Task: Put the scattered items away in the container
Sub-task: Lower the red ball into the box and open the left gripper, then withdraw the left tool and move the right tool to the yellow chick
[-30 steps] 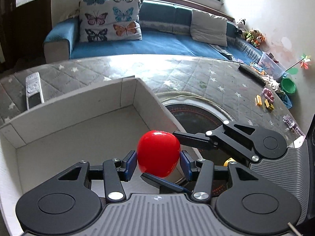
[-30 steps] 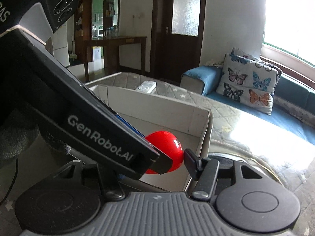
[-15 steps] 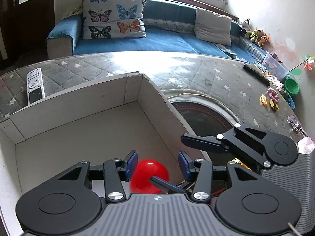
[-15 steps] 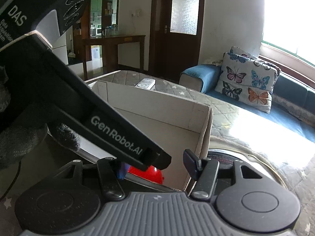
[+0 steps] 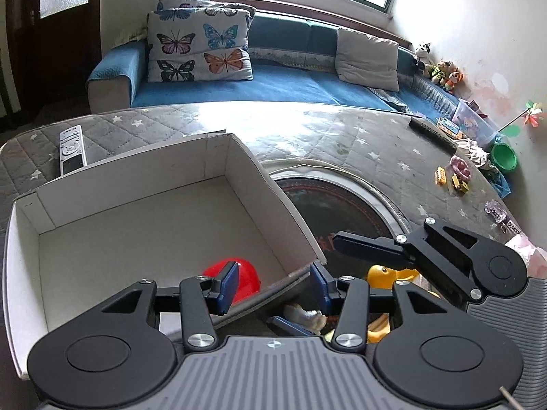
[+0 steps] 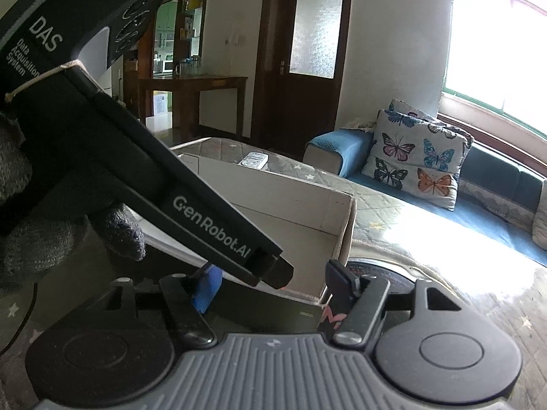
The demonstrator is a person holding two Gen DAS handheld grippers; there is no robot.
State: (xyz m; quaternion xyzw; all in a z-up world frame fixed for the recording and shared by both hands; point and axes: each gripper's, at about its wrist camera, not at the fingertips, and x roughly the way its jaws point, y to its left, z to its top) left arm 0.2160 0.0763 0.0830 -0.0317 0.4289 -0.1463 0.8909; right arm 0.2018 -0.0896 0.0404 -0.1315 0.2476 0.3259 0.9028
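Writing: "GenRobot.AI" along the left gripper's bar and "DAS Data Acquisition System" on its round body, both read in the right wrist view. A pink mark by the right gripper's (image 6: 273,282) right finger is unreadable.

Left gripper (image 5: 273,282): jaws wide, nothing gripped, straddling the near right corner of the box (image 5: 259,177). Right gripper: jaws opening, nothing between them that I can make out; its left finger is partly hidden behind the left gripper's bar.

One red ball (image 5: 248,278) lies on the box floor at the near right corner, behind the left finger. The rest of the floor is bare.

Outside the box, just right of its wall: one yellow duck (image 5: 384,273) and one pale toy (image 5: 306,317). Far right on the mat (image 5: 359,143): two small yellow toys (image 5: 449,177). One remote (image 5: 71,149) lies left of the box.
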